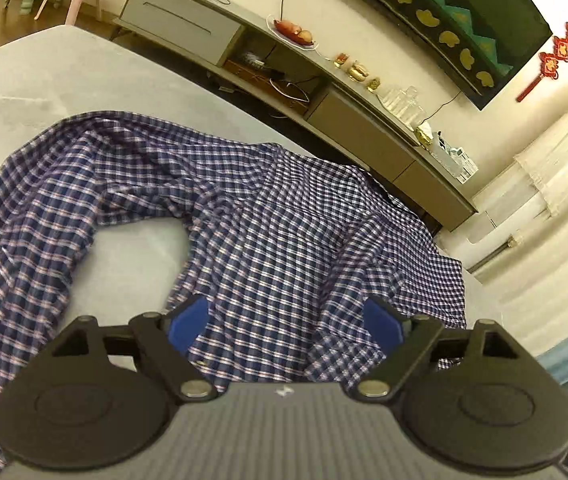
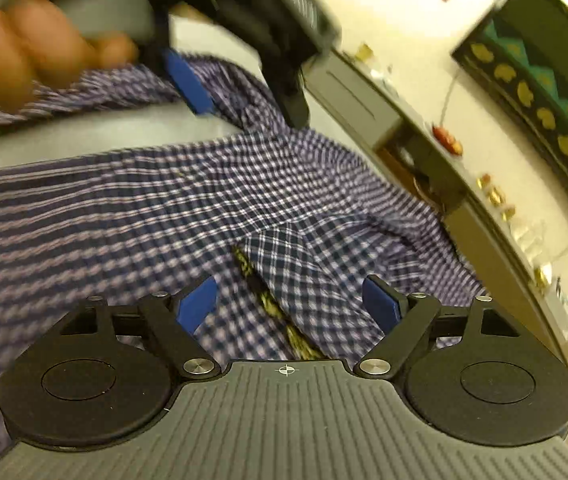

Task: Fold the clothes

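Left gripper [image 1: 286, 320]: blue-padded fingers spread wide, released, just above the blue-and-white checked cotton shirt [image 1: 267, 216]. Right gripper [image 2: 290, 304]: fingers likewise apart, grasping nothing, over the shirt's collar area; gold-patterned neck label [image 2: 267, 300] between them. Shirt lies rumpled on the pale grey table [image 1: 43, 80], one sleeve curving left. Beyond, a grey-and-brown low sideboard [image 1: 324, 92] along the cream wall.

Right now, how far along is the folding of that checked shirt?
Barely started. Done: the checked shirt lies spread on the grey surface, still rumpled, one sleeve curving away unfolded. In hand: nothing; the left hand-held gripper and right hand-held gripper are both open over the cloth. Left: smoothing, folding sleeves in, folding the body.
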